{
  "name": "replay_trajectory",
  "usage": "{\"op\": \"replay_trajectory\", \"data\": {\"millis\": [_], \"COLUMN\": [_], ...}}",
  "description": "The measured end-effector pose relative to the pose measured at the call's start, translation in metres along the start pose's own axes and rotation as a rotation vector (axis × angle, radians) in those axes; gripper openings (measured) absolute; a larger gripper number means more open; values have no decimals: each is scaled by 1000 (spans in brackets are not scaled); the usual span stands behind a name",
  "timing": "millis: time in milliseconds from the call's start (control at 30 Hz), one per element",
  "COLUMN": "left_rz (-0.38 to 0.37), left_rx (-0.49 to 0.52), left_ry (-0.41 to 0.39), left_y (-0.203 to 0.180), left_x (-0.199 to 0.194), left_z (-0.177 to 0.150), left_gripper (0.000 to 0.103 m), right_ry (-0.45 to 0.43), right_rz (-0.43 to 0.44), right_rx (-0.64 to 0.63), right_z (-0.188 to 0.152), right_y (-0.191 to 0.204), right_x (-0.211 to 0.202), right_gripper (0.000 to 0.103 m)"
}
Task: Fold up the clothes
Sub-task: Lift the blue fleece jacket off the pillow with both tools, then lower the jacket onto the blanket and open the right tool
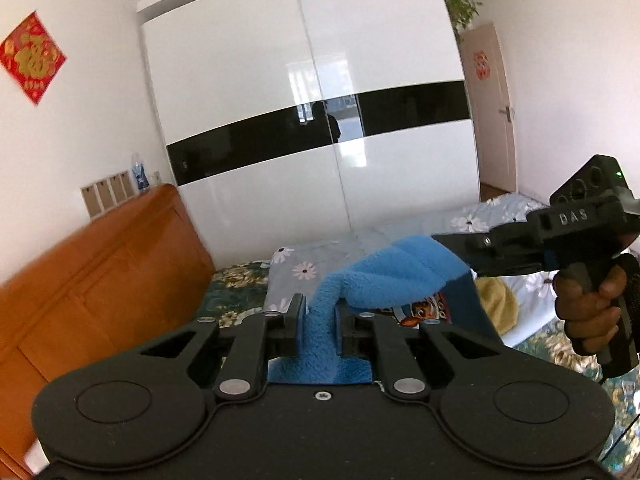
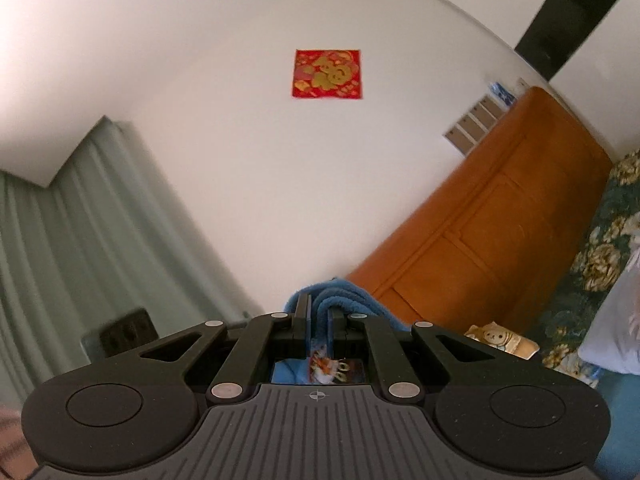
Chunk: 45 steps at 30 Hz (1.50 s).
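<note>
While both hands hold it up over the bed [image 1: 248, 280], the blue fleece garment [image 1: 384, 276] hangs slung between the two claws. One bunched edge runs through the left claw [image 1: 318, 316], whose jaws pinch it narrowly. Another bunch sits in the right claw [image 2: 319, 316], clamped tight on it. A printed cartoon patch [image 1: 424, 312] shows just beyond the left claw, low and to its right. It looks light, thick and floppy, so it will likely sag and roll rather than keep a crease. Gripping at opposite corners or shoulder seams should spread it better than these wads of fleece.
</note>
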<state>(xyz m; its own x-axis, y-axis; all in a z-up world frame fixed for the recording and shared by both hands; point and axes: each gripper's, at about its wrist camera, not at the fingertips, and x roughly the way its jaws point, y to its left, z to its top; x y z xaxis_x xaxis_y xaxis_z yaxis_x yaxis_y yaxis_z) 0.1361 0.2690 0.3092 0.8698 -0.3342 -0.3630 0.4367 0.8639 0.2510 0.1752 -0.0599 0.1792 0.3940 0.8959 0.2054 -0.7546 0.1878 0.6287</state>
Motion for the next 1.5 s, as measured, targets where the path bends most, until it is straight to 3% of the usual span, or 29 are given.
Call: {"op": "replay_trajectory", "data": {"millis": [100,233,400,500,600,700,833,967,1067,1200,1367,1500], "left_rz": [-52,-197,-429,-484,-500,-498,-428,-319,-248,-213,-230,-293], "left_rx": [48,37,-190,-221,-205,-235,-281,-296,-289,-329,-375,-445], "left_ry": [12,88,310,449,529,577,569,586,606,673,723,745], "left_y": [-17,-52,-123,-179,-221,-226,-203,-167,-148,-135,-133,-134], "left_x": [26,103,249,330,378,397,396,391,386,384,376,365], "left_z": [-8,-42,-117,-164,-198,-223,-243,-268,-289,-320,-339,-342], "left_gripper": [14,14,14,14,15,21,21,20,20,20,20,21], "right_ry": [-16,-34,-93,-91,-94,-79,-34,-51,-12,15,86,58], "right_rz": [-95,-335,-735,-957,-1094,-1169,-1236,-1263,-1302,-1342,-1379,-1348], "right_rx": [68,237,448,500,557,560,554,594,600,654,628,582], "right_z": [-15,-51,-113,-137,-153,-162,-171,-169,-177,-187,-184,-174], "right_y": [-22,-72,-147,-197,-246,-286,-334,-379,-411,-448,-454,-425], "right_x": [-28,-88,-172,-211,-239,-261,-275,-254,-247,-240,-226,-232], "right_gripper": [6,6,6,6,6,6,6,6,6,7,10,15]}}
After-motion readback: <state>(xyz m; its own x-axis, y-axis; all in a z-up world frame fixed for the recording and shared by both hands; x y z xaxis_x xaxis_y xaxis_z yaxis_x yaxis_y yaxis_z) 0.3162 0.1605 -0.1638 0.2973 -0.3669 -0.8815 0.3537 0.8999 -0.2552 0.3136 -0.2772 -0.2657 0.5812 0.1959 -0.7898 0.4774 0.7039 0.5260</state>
